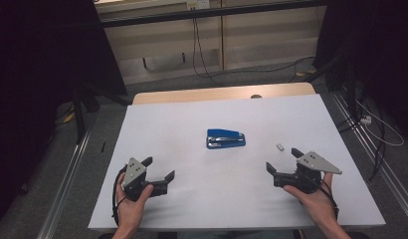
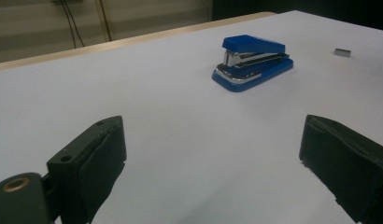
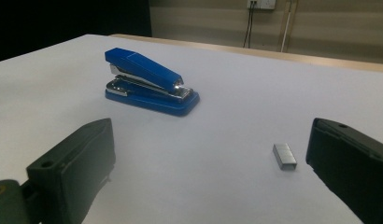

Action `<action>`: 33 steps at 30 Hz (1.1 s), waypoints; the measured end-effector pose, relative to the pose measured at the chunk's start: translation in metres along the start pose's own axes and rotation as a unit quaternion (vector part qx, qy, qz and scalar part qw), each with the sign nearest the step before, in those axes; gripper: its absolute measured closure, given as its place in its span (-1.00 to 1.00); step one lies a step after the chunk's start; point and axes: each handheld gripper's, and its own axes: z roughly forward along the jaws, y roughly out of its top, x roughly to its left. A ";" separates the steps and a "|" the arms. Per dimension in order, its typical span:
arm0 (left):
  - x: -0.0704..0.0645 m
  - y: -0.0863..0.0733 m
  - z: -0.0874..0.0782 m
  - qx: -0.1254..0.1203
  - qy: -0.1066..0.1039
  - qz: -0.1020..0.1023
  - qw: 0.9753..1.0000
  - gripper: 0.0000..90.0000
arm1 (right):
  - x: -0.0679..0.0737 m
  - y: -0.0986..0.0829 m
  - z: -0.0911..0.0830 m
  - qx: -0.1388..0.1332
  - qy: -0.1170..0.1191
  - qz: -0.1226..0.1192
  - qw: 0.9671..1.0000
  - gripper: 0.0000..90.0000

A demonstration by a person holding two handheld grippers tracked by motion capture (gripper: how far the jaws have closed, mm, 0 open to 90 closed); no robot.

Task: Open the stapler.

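A blue stapler [image 1: 225, 139] lies flat in the middle of the white table [image 1: 192, 114], closed. A small strip of metal staples [image 1: 279, 147] rests to its right. My left gripper [image 1: 159, 169] is near the front left, held by a hand, open and empty. My right gripper [image 1: 283, 160] sits front right, open and empty, just in front of the staples. In the left gripper view the stapler [image 2: 251, 63] is ahead and slightly right, the staples [image 2: 342, 52] far right. In the right gripper view the stapler [image 3: 150, 81] is ahead left and the staples [image 3: 284, 156] lie close to the right jaw.
The table's far wooden edge [image 1: 222, 93] borders the white sheet. Beyond it are a pale wall, hanging cables [image 1: 199, 47] and dark curtains at both sides. Metal floor rails [image 1: 67, 174] run along both sides of the table.
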 end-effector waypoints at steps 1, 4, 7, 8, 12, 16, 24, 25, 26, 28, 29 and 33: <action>-0.001 0.000 0.001 0.004 -0.004 -0.003 1.000 -0.84 | 0.002 0.001 0.001 -0.001 -0.001 -0.006 1.000 -0.97; -0.001 0.002 0.004 0.003 -0.012 -0.001 1.000 -0.84 | 0.001 0.003 0.003 -0.004 -0.005 -0.017 1.000 -0.97; -0.002 0.005 0.017 0.015 -0.020 0.003 1.000 -0.84 | 0.000 0.003 0.007 0.000 0.000 -0.017 1.000 -0.97; -0.002 0.005 0.017 0.015 -0.020 0.003 1.000 -0.83 | 0.000 0.003 0.007 0.000 0.000 -0.017 1.000 -0.97; -0.003 0.010 0.029 0.018 -0.019 0.005 1.000 -0.83 | 0.004 0.006 0.013 -0.001 0.012 -0.039 0.999 -0.90; -0.006 0.016 0.041 0.017 -0.026 0.004 1.000 -0.83 | 0.013 0.009 0.022 -0.004 0.027 -0.023 0.999 -0.89; -0.015 0.028 0.045 0.016 -0.062 -0.011 0.998 -0.87 | 0.031 0.016 0.041 -0.009 0.054 -0.057 0.997 -0.82; -0.016 0.031 0.048 0.018 -0.046 -0.008 0.999 -0.87 | 0.035 0.018 0.046 -0.007 0.061 -0.068 0.996 -0.77; -0.016 0.031 0.048 0.018 -0.046 -0.008 0.999 -0.87 | 0.035 0.018 0.046 -0.007 0.061 -0.068 0.996 -0.77; -0.018 0.033 0.055 0.030 -0.053 0.001 0.998 -0.87 | 0.038 0.020 0.054 -0.005 0.073 -0.052 0.996 -0.68; -0.018 0.033 0.058 0.033 -0.056 0.000 0.998 -0.87 | 0.039 0.021 0.057 -0.006 0.073 -0.054 0.996 -0.69; -0.018 0.033 0.065 0.033 -0.066 0.008 0.997 -0.88 | 0.043 0.023 0.066 0.003 0.082 -0.060 0.995 -0.66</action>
